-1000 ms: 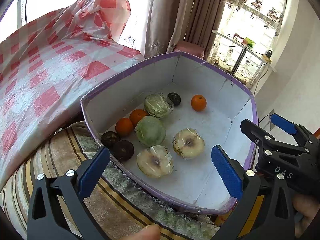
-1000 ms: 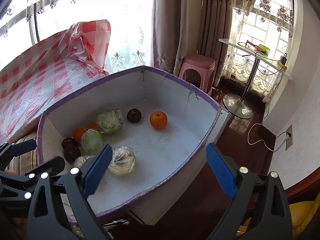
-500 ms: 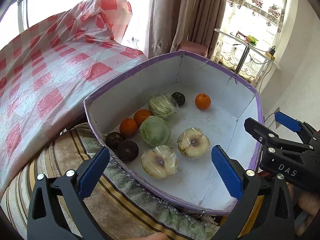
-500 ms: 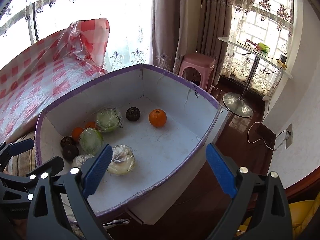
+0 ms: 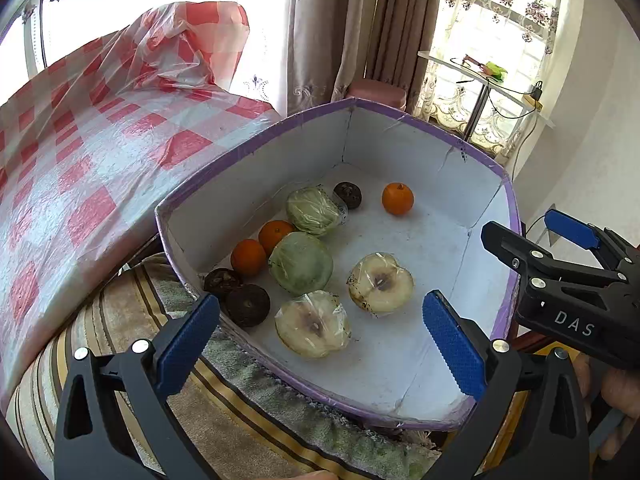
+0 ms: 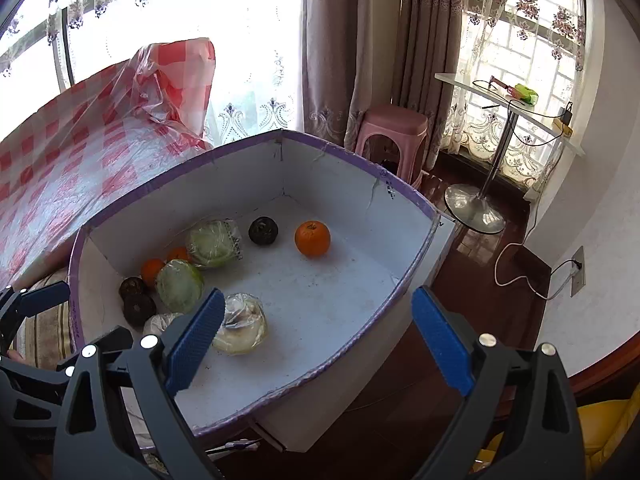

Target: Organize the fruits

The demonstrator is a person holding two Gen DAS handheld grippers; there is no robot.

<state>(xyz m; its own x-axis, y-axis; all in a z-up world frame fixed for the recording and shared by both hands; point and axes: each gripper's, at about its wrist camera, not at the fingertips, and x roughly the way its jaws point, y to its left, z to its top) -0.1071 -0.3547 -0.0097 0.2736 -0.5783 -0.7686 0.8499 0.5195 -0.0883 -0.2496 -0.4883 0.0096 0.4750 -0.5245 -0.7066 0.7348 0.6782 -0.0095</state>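
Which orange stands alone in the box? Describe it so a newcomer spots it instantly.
Start at the big white cardboard box with the purple rim beside the red-and-white checked plastic cloth. Look toward its far corner, where a small round orange sits alone on bare floor right of a dark round fruit. The other two oranges touch each other near the left wall.
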